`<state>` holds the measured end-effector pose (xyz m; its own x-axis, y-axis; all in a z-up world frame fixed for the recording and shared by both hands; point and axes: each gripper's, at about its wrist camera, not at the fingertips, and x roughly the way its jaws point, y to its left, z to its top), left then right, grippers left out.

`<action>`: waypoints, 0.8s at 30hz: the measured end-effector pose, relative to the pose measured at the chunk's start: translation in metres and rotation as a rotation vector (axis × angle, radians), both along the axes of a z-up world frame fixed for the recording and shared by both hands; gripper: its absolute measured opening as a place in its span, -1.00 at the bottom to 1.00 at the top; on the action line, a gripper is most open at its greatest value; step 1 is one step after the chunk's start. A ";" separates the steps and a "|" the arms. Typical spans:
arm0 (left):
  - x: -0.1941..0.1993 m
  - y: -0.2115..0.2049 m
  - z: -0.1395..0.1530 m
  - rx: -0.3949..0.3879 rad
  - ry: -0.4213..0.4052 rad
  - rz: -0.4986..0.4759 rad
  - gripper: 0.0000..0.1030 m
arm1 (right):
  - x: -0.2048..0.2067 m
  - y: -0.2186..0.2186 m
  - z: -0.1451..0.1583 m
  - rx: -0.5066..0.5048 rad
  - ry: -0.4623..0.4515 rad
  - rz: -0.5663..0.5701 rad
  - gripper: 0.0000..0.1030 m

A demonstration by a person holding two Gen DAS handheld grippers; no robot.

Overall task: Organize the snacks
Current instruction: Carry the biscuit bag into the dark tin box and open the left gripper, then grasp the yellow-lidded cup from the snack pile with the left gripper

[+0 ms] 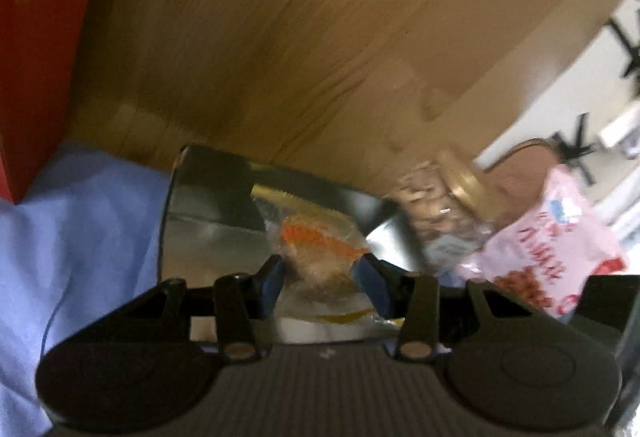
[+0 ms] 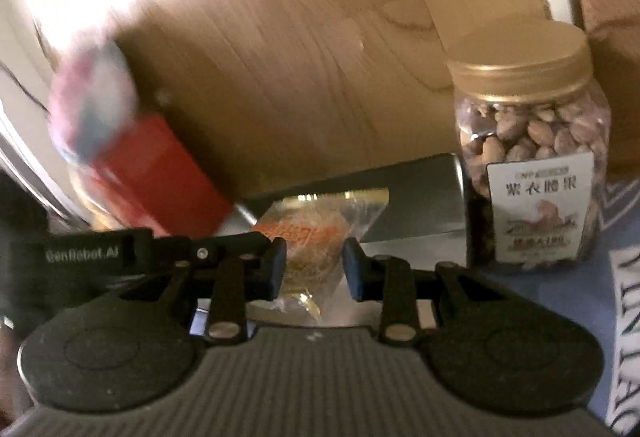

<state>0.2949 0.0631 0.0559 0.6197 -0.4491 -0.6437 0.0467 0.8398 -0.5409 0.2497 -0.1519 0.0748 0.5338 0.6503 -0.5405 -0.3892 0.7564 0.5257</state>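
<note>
My left gripper point(image 1: 320, 273) is shut on a small clear snack packet with an orange label point(image 1: 316, 241), held over a shiny metal tray point(image 1: 208, 213). My right gripper point(image 2: 314, 265) is shut on a similar clear packet with an orange label point(image 2: 308, 237), above the same kind of metal tray point(image 2: 416, 205). A clear jar of nuts with a gold lid point(image 2: 528, 153) stands to the right of the right gripper; it also shows in the left wrist view point(image 1: 444, 205), blurred. A pink snack bag point(image 1: 548, 241) lies at the right of the left wrist view.
A red box point(image 2: 160, 173) stands left of the right gripper, with another gripper's black body point(image 2: 80, 249) in front of it. A red box point(image 1: 36, 37) is at the far left. Blue cloth point(image 1: 80, 229) covers the near surface. A wooden tabletop point(image 1: 320, 37) lies beyond.
</note>
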 end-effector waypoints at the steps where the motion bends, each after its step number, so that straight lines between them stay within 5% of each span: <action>1: 0.002 0.000 -0.003 0.002 -0.004 -0.002 -0.17 | 0.001 0.003 -0.003 -0.023 0.009 0.003 -0.36; 7: -0.020 0.007 0.012 0.029 -0.068 -0.004 0.07 | -0.021 -0.001 0.004 -0.075 -0.042 0.060 -0.25; 12: -0.064 0.036 0.031 -0.052 -0.112 0.014 0.09 | -0.045 0.001 0.003 -0.058 -0.015 0.119 -0.15; 15: -0.099 0.047 0.036 -0.024 -0.140 0.024 0.25 | -0.079 -0.001 0.011 -0.042 -0.205 0.037 -0.11; 17: -0.120 0.053 0.032 0.001 -0.152 0.038 0.26 | -0.102 -0.002 0.011 0.003 -0.251 0.061 -0.08; 19: -0.134 0.059 0.021 0.021 -0.139 0.059 0.27 | -0.116 0.005 -0.005 0.019 -0.203 0.149 -0.09; 24: -0.142 0.057 -0.011 -0.011 -0.088 0.029 0.42 | -0.135 0.045 -0.037 -0.115 -0.199 0.228 -0.09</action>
<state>0.1529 0.1198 0.0447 0.6863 -0.4366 -0.5817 0.0699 0.8357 -0.5447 0.1151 -0.1068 0.0375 0.4839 0.7061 -0.5170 -0.6422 0.6879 0.3383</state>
